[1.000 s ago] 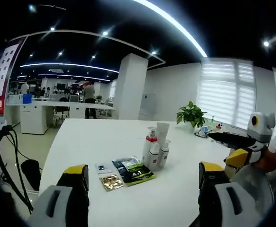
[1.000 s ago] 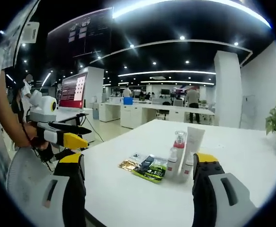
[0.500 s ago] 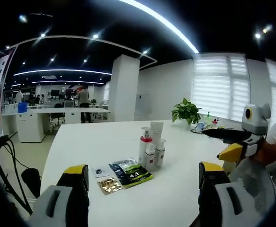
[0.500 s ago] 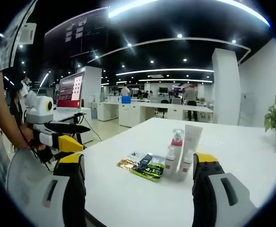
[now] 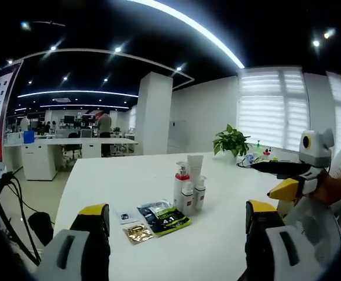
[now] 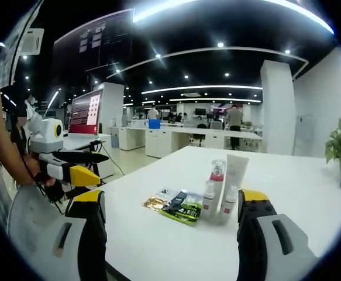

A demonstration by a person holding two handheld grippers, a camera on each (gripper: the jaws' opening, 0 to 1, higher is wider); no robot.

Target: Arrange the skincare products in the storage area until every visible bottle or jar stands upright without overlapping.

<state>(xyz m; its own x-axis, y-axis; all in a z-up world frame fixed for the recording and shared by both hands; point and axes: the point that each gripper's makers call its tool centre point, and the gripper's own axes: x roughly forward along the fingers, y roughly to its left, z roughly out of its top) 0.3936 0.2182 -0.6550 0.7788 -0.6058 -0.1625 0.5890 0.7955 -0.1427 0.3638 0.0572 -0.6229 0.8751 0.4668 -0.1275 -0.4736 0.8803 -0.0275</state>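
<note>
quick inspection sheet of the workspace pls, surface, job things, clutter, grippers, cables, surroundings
Surface: white table, bare apart from one small group of things.
Job's things: red-capped pump bottle, white tube and two small white bottles, all upright, bunched close together.
Clutter: flat sachets lying beside the bottles, some overlapping.
Grippers: left gripper open, short of the bottles; right gripper open, also short of them. Neither holds anything.
Cables: dark cables hanging off the table's side in the left gripper view.
Surroundings: open office with desks, a pillar, a potted plant, window blinds, people far off.
</note>
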